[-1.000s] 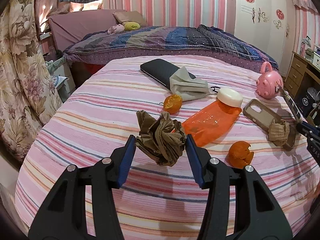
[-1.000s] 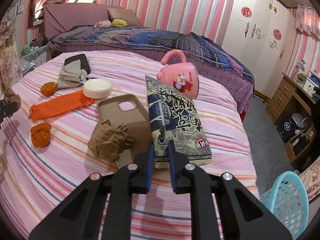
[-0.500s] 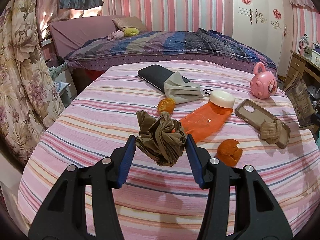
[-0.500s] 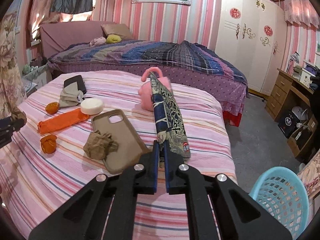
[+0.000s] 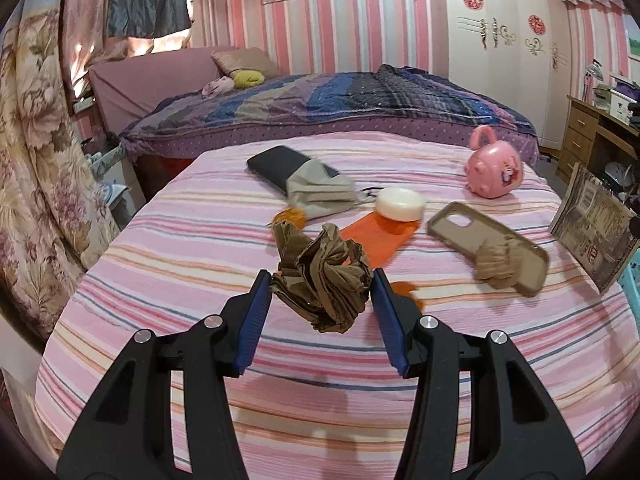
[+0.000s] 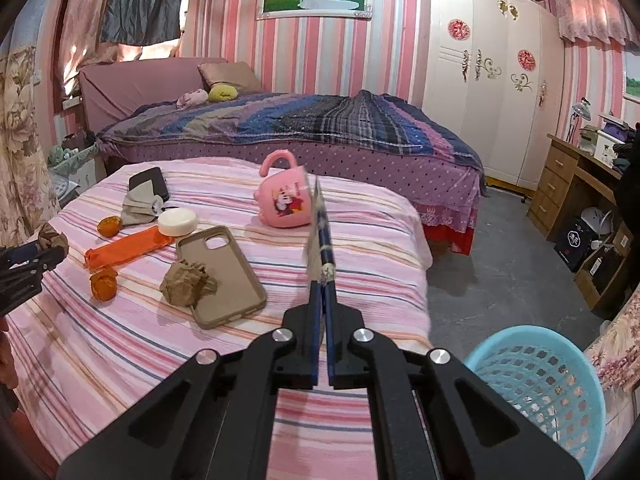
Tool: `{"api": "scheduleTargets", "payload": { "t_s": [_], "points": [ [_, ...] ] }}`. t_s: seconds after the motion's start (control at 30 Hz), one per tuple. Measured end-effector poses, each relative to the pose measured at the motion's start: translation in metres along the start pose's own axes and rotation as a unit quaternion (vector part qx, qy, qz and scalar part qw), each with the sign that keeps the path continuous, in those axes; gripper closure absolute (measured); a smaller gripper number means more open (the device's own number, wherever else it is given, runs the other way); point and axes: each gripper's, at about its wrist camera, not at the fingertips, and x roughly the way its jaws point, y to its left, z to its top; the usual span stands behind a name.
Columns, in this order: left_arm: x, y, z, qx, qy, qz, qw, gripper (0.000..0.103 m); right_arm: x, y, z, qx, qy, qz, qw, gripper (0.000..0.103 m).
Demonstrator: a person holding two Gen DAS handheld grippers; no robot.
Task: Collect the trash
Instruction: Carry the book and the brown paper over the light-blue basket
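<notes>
Gripping a crumpled brown paper wad (image 5: 320,280) between its blue pads, the left claw (image 5: 320,312) is holding it lifted above the striped tabletop (image 5: 160,280), presumably so it can be carried off as trash. The right claw (image 6: 322,300) is pinching a flat printed wrapper (image 6: 318,236) edge-on, jaws nearly together on it, near the blue basket (image 6: 552,392) standing low to its right on the floor. Another wad (image 6: 188,282) and orange peels (image 6: 103,285) are lying uncollected on the cloth.
</notes>
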Motion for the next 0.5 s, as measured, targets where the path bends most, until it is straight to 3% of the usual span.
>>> {"api": "scheduleTargets", "payload": {
  "t_s": [0.27, 0.5],
  "points": [
    [-0.021, -0.05, 0.006, 0.014, -0.017, -0.039, 0.999, 0.053, -0.026, -0.039, -0.009, 0.01, -0.011, -0.026, 1.0, 0.101],
    [-0.035, -0.119, 0.001, 0.05, -0.023, -0.082, 0.9951, 0.053, -0.057, -0.099, -0.027, 0.042, -0.021, -0.07, 0.996, 0.101]
  ]
}}
